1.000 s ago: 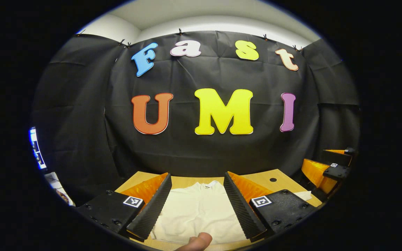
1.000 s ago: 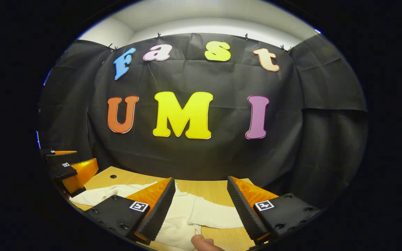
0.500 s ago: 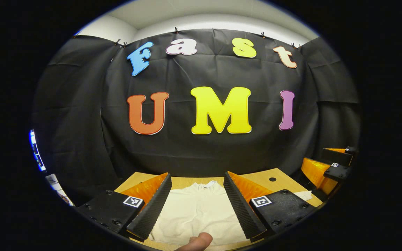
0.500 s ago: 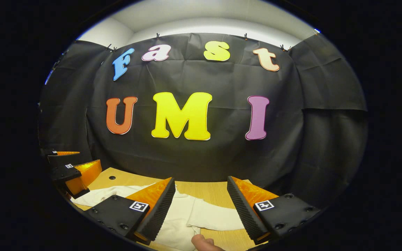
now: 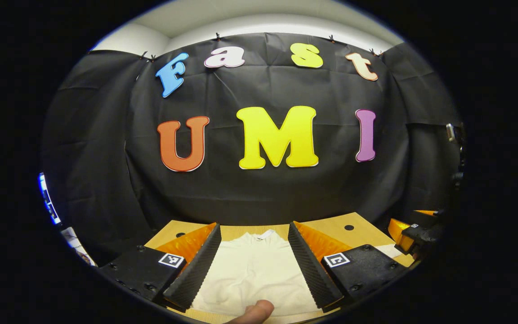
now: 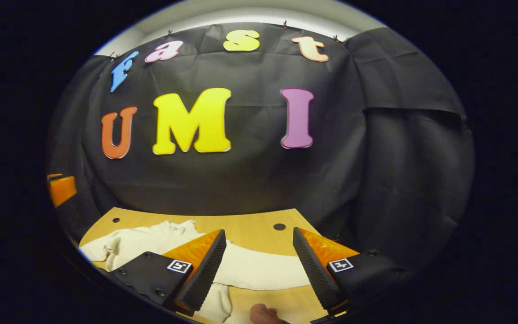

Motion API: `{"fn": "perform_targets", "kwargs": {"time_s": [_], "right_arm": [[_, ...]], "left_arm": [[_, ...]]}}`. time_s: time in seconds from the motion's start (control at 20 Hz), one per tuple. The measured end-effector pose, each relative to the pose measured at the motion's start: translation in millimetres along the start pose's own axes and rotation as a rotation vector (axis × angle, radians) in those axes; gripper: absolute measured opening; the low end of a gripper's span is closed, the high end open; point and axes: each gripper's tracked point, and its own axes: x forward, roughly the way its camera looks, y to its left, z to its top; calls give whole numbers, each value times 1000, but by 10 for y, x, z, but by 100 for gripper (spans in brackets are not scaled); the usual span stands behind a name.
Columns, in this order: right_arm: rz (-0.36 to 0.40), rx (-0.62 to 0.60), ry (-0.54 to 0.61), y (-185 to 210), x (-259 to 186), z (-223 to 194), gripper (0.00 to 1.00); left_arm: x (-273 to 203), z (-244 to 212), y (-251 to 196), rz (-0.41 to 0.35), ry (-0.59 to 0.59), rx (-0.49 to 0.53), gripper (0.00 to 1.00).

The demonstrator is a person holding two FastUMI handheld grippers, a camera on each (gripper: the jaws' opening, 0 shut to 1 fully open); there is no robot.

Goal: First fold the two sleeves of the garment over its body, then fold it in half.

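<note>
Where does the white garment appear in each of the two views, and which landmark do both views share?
Left gripper view: the garment lies at bottom centre, between that gripper's own fingers, on the wooden table.
Right gripper view: the garment spreads from lower left to bottom centre, one sleeve stretched out between the fingers.
Shared landmark: the round hole in the table.

A cream garment [image 6: 259, 270] is lying flat on the wooden table [image 6: 250, 229], leaving bare wood showing along the far edge and to the right of the sleeve. Both the left gripper [image 5: 253, 258] and the right gripper [image 6: 256, 265] are hanging above the cloth with fingers spread wide. The black cloth wall [image 6: 259, 180] is closing off the far side.
</note>
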Motion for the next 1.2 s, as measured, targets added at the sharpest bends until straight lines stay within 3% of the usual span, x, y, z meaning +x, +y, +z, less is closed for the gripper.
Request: {"fn": "perform_targets", "kwargs": {"time_s": [0.15,0.3,0.45,0.7,1.0,1.2], "right_arm": [[-111,-18,84,-630,366,-450,94],[-170,14,221,-1184,691,-1023,94],[-209,45,383,-1529,957,-1617,94],[-277,95,555,-1972,1320,-2196,94],[-230,113,679,-2024,1514,-2472,94],[-178,194,763,-2073,1649,-2593,91]], "left_arm": [[-8,-107,-227,-29,40,-20,96],[-10,-135,-400,-20,59,-2,97],[25,-165,-619,-11,68,27,96],[45,-157,-805,58,71,81,100],[-48,-188,-893,69,77,88,100],[-114,-235,-759,72,77,77,99]]}}
